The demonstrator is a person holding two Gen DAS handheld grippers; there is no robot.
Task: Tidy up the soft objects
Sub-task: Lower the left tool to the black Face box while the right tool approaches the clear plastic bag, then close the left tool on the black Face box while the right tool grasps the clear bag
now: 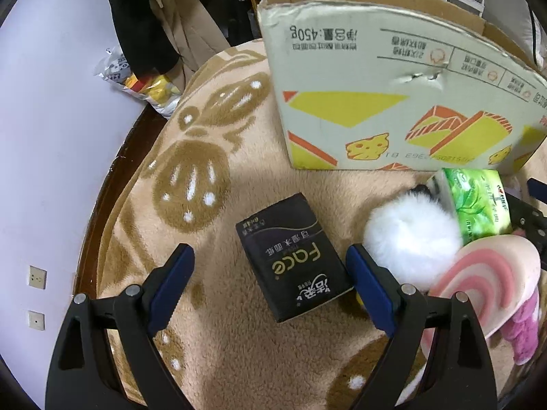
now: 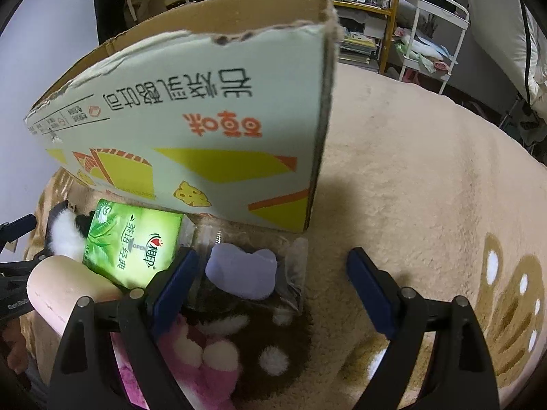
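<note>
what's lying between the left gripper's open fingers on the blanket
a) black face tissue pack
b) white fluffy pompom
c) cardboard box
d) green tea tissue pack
a: in the left wrist view the black tissue pack marked "face" lies flat on the blanket between the open fingers of the left gripper, untouched by either; the green tissue pack and white pompom sit off to the right.

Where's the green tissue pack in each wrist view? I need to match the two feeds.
Left wrist: green tissue pack at the right edge, below the cardboard box, beside the white pompom.
Right wrist: green tissue pack lower left, just outside the left finger of the open right gripper, under the box's near wall.
Shared landmark: the cardboard box with yellow cheese print.
</note>
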